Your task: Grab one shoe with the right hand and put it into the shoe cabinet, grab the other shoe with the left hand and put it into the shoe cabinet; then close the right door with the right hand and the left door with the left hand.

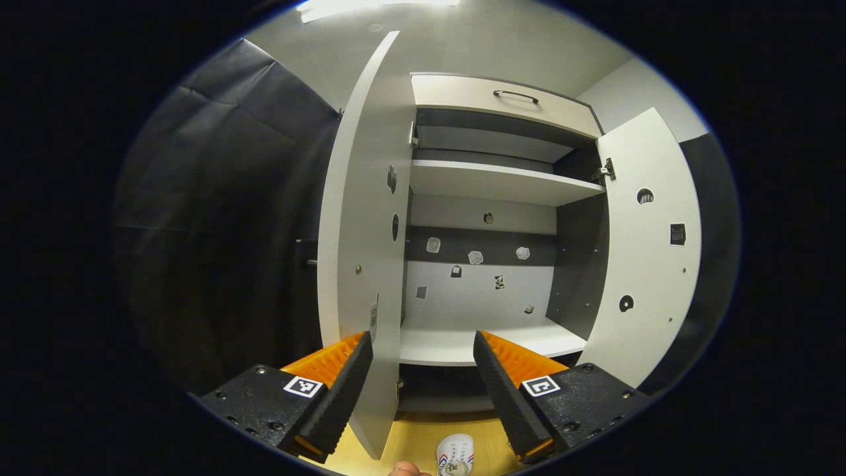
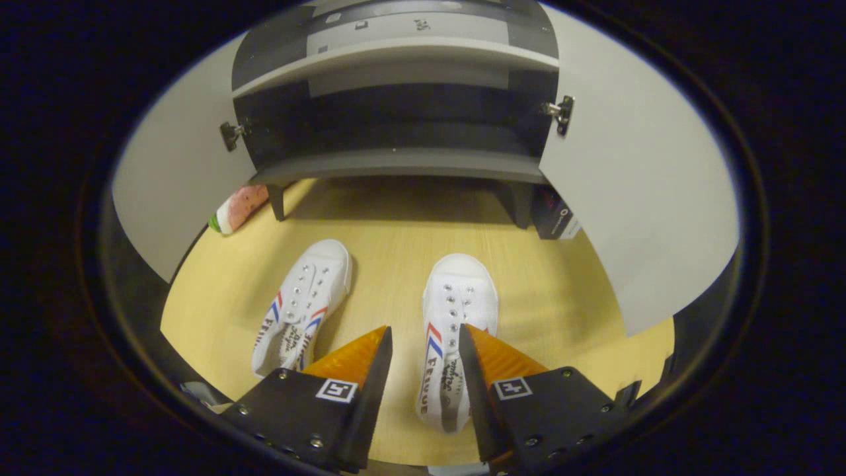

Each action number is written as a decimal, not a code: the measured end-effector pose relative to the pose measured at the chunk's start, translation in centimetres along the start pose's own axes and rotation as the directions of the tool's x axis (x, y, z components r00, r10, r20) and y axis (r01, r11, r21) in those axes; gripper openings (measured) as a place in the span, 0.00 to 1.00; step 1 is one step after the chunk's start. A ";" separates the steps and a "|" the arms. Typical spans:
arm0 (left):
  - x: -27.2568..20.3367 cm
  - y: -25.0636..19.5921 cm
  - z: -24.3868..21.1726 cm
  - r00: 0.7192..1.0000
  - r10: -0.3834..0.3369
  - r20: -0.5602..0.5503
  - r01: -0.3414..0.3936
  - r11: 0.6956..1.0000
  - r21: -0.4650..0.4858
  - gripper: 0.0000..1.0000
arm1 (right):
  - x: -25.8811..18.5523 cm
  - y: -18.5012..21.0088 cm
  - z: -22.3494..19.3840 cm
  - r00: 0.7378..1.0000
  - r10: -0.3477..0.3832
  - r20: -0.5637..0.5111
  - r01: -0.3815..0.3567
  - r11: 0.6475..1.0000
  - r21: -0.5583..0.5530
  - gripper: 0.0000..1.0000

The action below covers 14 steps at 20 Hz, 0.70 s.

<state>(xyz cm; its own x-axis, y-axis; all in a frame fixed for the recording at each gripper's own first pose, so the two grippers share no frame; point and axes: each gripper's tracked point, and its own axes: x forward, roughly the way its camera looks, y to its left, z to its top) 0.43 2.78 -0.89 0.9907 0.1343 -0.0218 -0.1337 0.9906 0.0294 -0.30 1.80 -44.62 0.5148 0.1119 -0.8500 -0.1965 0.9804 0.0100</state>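
White canvas makes up both shoes, which lie on the yellow floor [image 2: 529, 277] in front of the cabinet [image 2: 396, 165], toes toward it. In the right gripper view the right shoe [image 2: 456, 330] sits between the right gripper's [image 2: 423, 344] fingers, which are spread apart on either side of it; whether either finger touches the canvas is hard to tell, and the heel is cut off behind the fingers. The left shoe [image 2: 304, 304] lies just beside it to the left, tilted slightly, with its heel hidden behind the gripper body. Both doors stand wide open: the left door [image 2: 172, 205] and the right door [image 2: 634, 198] run out of the picture at the edges. Beside a cabinet leg a pink and green thing [image 2: 238, 208] is half hidden by the left door and cannot be made out. A dark box [image 2: 555, 218] near the other leg is partly covered by the right door.

In the left gripper view the left gripper [image 1: 423, 360] is raised in front of the cabinet, fingers released and holding nothing. The left door's edge stands between them, nearer the left finger. Inside, the bare shelf [image 1: 462, 340] and an upper shelf [image 1: 496, 182] carry small stickers on the back wall, too small to read. A drawer [image 1: 502, 102] with a handle tops the cabinet. One shoe's toe shows at the bottom edge, cut off.
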 end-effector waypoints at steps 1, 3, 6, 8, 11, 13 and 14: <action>0.1 0.0 0.0 1.000 0.005 0.001 -0.005 1.000 0.000 0.95 | 0.7 0.1 -0.7 1.000 0.004 -0.023 -0.004 1.000 0.003 0.60; 0.2 0.0 -0.1 1.000 0.013 0.003 -0.013 1.000 0.001 0.94 | 1.7 0.2 -1.6 0.998 0.013 -0.061 -0.013 1.000 0.007 0.60; 0.2 0.0 0.0 1.000 0.022 0.003 -0.022 1.000 0.006 0.94 | 3.4 0.1 -2.4 0.995 0.009 -0.100 -0.010 1.000 -0.011 0.61; 0.2 0.0 0.0 1.000 0.027 0.004 -0.028 1.000 0.006 0.94 | 4.3 0.1 -2.8 0.993 0.005 -0.119 -0.008 1.000 -0.022 0.60; 0.3 0.1 -0.2 0.999 0.036 0.002 -0.036 0.999 0.007 0.94 | 5.3 -0.3 -3.2 0.993 -0.036 -0.114 0.029 0.997 -0.065 0.60; 0.2 0.1 -0.2 0.999 0.040 0.000 -0.040 0.999 0.004 0.94 | 5.9 -0.7 -3.4 0.995 -0.054 -0.087 0.049 0.996 -0.069 0.20; 0.3 0.1 -0.3 0.999 0.040 0.000 -0.040 0.999 0.000 0.94 | 5.8 -0.6 -3.2 0.996 -0.055 -0.073 0.048 0.994 -0.097 0.28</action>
<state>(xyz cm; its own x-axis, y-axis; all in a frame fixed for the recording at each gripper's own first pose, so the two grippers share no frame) 0.68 2.93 -1.15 0.9846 0.1736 -0.0205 -0.1730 0.9844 0.0308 0.13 1.30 -51.27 0.4629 0.0458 -0.8852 -0.2517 0.9644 -0.0817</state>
